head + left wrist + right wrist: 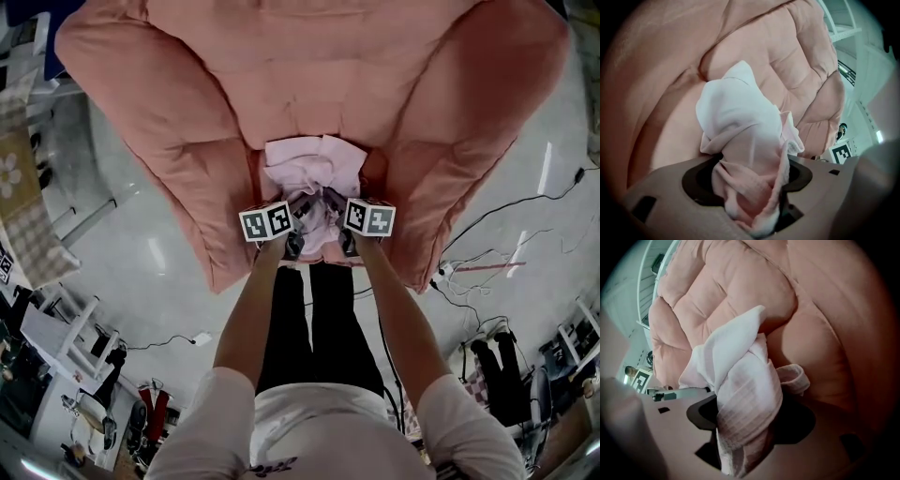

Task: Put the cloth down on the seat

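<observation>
A pale pink cloth (314, 173) lies bunched on the seat of a salmon-pink padded armchair (309, 75), near the seat's front edge. Both grippers meet at its near end. In the left gripper view the cloth (740, 117) runs down into my left gripper (750, 197), whose jaws are closed on a thick wad of it. In the right gripper view the cloth (740, 376) drapes loosely through my right gripper (745, 437), whose jaws stand wide. The pads of both grippers are hidden by fabric. In the head view the left gripper (302, 206) and right gripper (333, 202) sit side by side.
The chair's thick arms (178, 159) flank the seat on both sides, with the backrest (319, 56) behind. The person's legs (314, 319) stand at the seat's front. Cables (487, 258) trail on the grey floor at the right. Furniture and clutter (37, 234) stand at the left.
</observation>
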Demonstrator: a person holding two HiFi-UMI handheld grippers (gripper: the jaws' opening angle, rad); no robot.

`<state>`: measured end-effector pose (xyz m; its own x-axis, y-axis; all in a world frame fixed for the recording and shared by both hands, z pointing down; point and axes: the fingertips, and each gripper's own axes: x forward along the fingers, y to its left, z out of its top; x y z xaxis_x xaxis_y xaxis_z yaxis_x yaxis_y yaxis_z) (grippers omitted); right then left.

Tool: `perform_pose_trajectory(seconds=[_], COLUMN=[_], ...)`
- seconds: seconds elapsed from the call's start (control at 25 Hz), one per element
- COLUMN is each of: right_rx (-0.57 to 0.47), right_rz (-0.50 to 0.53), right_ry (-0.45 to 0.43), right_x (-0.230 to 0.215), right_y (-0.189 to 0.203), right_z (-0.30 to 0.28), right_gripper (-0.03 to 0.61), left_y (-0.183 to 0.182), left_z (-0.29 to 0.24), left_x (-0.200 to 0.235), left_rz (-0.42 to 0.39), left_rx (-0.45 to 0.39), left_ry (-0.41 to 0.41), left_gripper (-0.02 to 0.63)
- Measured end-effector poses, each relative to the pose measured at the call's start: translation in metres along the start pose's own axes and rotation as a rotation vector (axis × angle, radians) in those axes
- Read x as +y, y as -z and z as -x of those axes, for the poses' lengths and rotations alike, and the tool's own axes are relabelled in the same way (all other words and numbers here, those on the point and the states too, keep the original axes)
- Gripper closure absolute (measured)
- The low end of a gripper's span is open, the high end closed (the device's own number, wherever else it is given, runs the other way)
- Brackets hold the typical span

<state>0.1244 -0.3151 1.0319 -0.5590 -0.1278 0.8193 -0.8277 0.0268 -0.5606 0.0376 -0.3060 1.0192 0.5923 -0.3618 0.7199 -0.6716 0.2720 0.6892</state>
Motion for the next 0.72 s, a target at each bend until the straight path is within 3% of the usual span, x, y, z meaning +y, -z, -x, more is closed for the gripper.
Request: perform_pose_trajectory(seconds=[0.32, 0.48, 0.72], right_rx=[0.032, -0.004, -0.076], right_rz=[0.037, 0.078, 0.080], right_ry=[0.045, 0.096, 0.105], right_x=[-0.002, 0.006, 0.033], right_y=[-0.002, -0.011, -0.004], right_z=[0.003, 0.022, 0.066], right_gripper=[0.259, 0.256, 0.256], left_y=[-0.004, -0.008, -0.014], left_z=[0.004, 0.026, 0.082], left_x=[0.003, 0.001, -0.018], left_rz=[-0.009, -0.020, -0.016], left_rx=[-0.006, -0.019, -0.117], left_ry=[-0.015, -0.038, -0.037], left_gripper=[0.258, 0.242, 0.242])
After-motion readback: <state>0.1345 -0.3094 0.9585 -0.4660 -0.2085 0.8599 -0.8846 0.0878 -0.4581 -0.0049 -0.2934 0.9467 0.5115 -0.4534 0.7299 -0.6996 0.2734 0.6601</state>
